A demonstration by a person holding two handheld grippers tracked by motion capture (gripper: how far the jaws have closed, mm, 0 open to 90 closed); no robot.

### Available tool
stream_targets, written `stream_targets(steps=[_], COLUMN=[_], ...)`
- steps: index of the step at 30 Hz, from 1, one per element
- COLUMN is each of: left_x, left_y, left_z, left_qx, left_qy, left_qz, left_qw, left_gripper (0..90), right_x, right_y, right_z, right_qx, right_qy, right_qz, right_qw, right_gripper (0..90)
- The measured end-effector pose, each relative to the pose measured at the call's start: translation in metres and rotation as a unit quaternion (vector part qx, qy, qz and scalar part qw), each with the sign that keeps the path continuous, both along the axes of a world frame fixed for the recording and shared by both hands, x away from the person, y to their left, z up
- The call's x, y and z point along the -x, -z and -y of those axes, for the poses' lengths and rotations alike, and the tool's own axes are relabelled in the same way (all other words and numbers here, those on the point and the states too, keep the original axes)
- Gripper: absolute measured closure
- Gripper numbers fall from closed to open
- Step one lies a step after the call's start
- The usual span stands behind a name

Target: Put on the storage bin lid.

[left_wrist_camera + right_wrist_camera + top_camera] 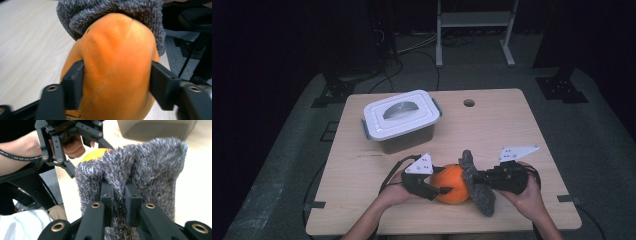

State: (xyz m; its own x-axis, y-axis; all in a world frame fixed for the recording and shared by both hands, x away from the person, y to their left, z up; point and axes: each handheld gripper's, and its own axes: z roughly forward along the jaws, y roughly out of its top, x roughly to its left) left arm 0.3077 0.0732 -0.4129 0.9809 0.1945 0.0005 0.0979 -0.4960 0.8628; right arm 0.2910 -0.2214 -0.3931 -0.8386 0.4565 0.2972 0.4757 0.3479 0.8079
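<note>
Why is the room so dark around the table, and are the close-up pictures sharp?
High view: light falls on the table alone, surroundings nearly black. Left gripper view: orange ball sharp, the bottom-left black part slightly smeared. Right gripper view: grey fuzzy cloth crisp, the box behind soft.

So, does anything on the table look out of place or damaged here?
Nothing looks damaged or spilled. The left gripper holds an orange ball between its jaws, the right gripper pinches a grey fuzzy cloth draped against the ball, and the lidded white box sits closed behind.
</note>
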Motion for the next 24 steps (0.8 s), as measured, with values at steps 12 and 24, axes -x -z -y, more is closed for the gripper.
stream_targets(steps=[12,24], left_x=[0.004,0.002], left_y=[-0.012,-0.014], left_z=[-0.003,-0.007], left_qx=[0.01,-0.005], left_qy=[-0.015,-0.03], left_qz=[0.021,0.037], left_qw=[0.9996,0.9989], left_gripper=[41.1,41.0], right_x=[0.005,-0.003], right_y=[-0.008,0.004], right_z=[-0.009,-0.008], right_qx=[-0.01,0.005], right_qy=[-0.011,0.003], right_qz=[0.017,-0.004], right_qw=[0.9997,1.0], right_gripper=[79.2,79.1])
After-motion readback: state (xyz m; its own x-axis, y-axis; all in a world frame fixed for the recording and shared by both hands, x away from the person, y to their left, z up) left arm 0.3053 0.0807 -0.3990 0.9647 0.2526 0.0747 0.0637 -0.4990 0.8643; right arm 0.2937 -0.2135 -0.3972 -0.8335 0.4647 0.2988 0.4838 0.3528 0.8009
